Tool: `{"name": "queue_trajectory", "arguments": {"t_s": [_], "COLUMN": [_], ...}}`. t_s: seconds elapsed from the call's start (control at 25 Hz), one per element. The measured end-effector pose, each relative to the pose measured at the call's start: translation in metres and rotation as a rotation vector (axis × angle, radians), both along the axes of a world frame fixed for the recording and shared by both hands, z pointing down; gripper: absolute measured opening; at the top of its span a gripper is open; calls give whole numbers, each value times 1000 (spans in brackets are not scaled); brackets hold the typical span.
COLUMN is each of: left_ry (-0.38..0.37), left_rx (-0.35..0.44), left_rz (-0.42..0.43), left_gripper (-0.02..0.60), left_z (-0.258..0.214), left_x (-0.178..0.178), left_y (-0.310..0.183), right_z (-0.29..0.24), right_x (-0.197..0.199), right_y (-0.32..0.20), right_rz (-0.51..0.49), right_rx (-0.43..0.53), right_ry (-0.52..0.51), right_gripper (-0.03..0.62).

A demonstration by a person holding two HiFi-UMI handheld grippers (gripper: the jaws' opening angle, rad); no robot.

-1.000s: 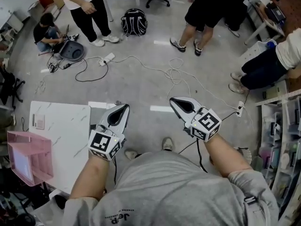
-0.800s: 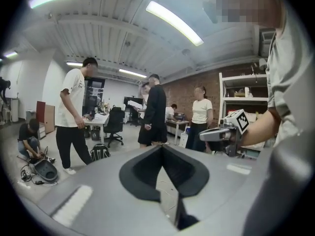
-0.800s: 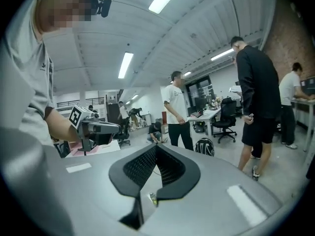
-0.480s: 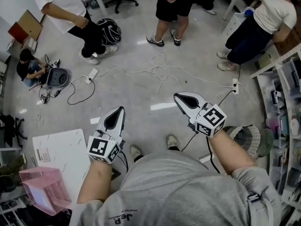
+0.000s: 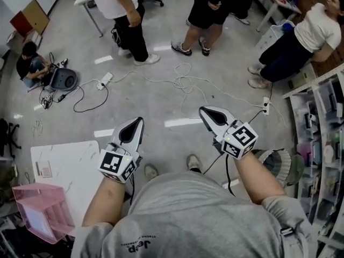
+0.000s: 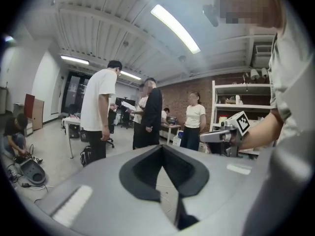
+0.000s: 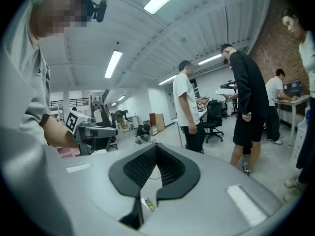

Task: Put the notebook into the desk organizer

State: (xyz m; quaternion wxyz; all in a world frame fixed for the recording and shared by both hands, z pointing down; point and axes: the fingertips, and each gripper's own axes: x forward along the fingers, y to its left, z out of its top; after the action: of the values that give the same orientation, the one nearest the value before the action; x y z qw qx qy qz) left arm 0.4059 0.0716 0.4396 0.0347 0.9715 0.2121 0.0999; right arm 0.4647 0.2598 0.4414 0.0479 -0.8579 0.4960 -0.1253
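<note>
We are holding the left tool point(image 5: 138, 122) and right tool point(image 5: 204, 112) closed and empty, the task not yet begun; next probably calls for turning toward the desk point(image 5: 70, 165) at eight o'clock.

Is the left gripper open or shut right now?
Shut. In its own view, the left gripper has its fingers meeting at the tips, with nothing held between them.

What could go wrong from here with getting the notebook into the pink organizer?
Cables snake across the floor by the person's feet, so turning toward the table risks a trip. The pink organizer sits at the table's corner; a careless push with the notebook might shove it off.
</note>
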Motion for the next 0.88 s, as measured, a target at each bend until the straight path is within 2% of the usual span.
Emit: {"name": "queue_trajectory", "arguments": {"t_s": [0.28,0.88], "left_ry": [9,16], "left_rx": [-9,1], "left_rz": [-19,5], "left_gripper": [57,57], "left_z": [-1,-5], "left_x": [-5,-6], "left_y": [-11,1], "right_z": [-6,-6], "right_x": [5,2], "right_y": [-20,-14], "right_rz": [-34,-63], "right_rx": [-7,-26], "right_ry": [12,19], "right_gripper": [0,0]}}
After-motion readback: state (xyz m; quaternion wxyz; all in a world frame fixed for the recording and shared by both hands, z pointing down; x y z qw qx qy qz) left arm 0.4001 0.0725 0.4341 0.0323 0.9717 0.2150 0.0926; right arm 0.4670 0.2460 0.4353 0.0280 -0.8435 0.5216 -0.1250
